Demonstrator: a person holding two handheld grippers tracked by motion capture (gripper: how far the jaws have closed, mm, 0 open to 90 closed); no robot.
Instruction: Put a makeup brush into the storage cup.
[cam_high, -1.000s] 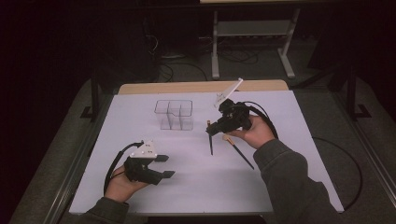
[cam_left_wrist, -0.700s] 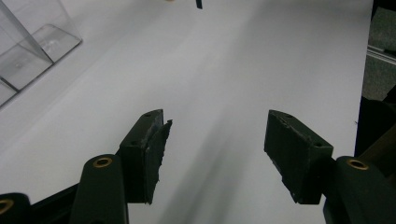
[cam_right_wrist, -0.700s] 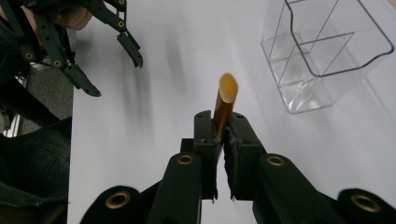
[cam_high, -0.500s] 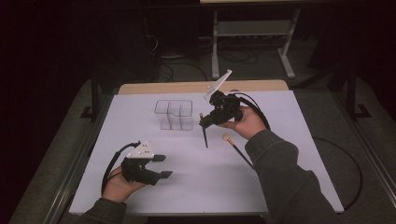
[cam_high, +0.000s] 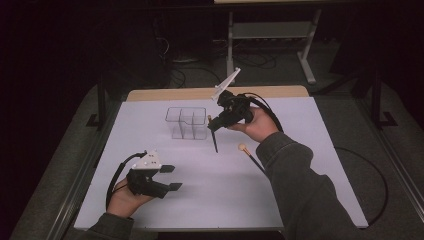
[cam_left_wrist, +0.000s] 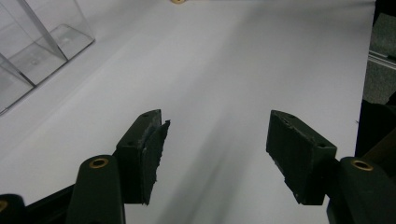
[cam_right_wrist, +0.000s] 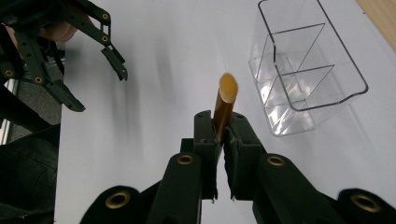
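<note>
Pencil (cam_high: 214, 137), one of two dark sticks on the white table (cam_high: 300, 190), hangs clamped in the right gripper (cam_high: 212, 125), its point slanting down toward the tabletop; in the right gripper view its orange-yellow end pokes up between the shut pads. The second stick (cam_high: 251, 156), with a pale round tip, lies flat on the table at about 5 o'clock from the held one, apart from it. A single clear plastic organizer (cam_high: 187, 122) with three compartments stands just at 9 o'clock of the right gripper. The left gripper (cam_high: 170, 178) rests low at 7 o'clock of the organizer, well apart, its jaws spread with nothing between them, and they have just been opening.
</note>
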